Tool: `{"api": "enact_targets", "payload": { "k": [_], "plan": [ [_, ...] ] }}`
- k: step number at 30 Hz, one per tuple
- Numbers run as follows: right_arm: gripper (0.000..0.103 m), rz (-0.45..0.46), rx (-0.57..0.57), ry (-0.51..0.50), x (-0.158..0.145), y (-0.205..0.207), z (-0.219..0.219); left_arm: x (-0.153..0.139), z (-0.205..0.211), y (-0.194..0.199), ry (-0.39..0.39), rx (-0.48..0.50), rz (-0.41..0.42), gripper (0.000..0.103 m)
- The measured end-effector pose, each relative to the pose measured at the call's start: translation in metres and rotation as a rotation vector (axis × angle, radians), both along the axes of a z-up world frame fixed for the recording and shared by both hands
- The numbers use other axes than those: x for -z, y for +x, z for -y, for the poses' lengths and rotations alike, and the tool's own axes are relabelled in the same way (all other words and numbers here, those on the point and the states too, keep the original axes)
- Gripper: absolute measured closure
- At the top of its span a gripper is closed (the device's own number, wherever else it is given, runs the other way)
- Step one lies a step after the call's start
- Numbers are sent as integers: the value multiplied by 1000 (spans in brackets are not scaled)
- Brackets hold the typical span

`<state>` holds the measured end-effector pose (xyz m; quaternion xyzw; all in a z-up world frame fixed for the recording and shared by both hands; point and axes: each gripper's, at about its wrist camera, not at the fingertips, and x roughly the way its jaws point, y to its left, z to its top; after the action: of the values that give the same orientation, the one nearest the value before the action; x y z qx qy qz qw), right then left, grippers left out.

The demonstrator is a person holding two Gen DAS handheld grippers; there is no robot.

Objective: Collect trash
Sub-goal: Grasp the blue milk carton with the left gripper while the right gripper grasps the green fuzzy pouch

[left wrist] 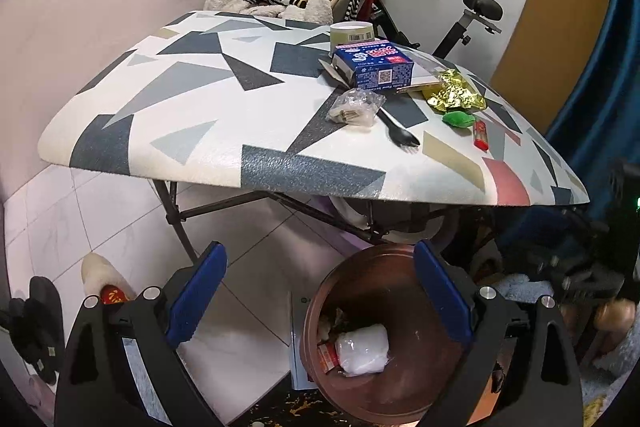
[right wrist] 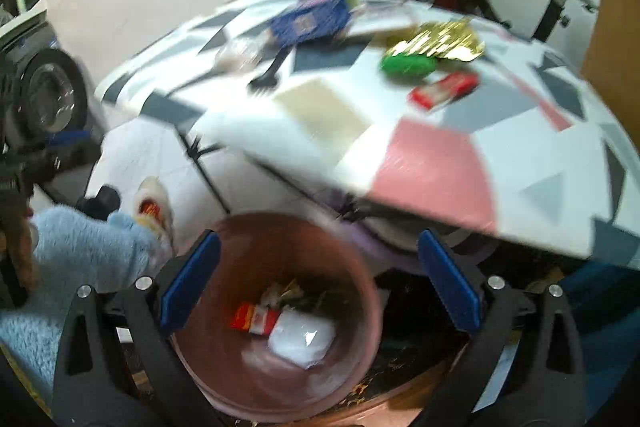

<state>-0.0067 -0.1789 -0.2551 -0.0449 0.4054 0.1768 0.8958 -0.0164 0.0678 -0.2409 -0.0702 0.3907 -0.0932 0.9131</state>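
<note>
- My right gripper [right wrist: 318, 281] hangs released, jaws wide and empty, above the brown bin [right wrist: 224, 379].
- My left gripper [left wrist: 320, 291] is released too, nothing between its blue pads [left wrist: 196, 301].
- In the bin lie a white bag [right wrist: 300, 341] and a red packet [right wrist: 254, 319].
- On the patterned table [left wrist: 200, 131] at twelve o'clock, trash waits: blue box [left wrist: 374, 65], gold wrapper [left wrist: 454, 93], green scrap [left wrist: 458, 118], black spork [left wrist: 398, 131].

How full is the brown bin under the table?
Mostly empty. The bin holds only a white bag, a red wrapper and a few scraps at the bottom; its inner walls show bare.
</note>
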Motion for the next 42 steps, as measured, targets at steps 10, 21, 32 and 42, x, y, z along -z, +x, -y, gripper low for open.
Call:
{"api": "enact_targets", "payload": {
  "k": [10,21,32,42],
  "plan": [
    [6,69,160,84,-51,61,67,-40,12,54,-66,40,7,11],
    [6,67,246,38,-58,106,84,-55,36,192,-285,-50,-143,6],
    [6,34,241,57,-47,114,88,-25,70,283,-303,-105,-250,6],
    [6,10,166,82,-38,125,72,-10,82,293,-162,-81,-249,24]
  ]
}}
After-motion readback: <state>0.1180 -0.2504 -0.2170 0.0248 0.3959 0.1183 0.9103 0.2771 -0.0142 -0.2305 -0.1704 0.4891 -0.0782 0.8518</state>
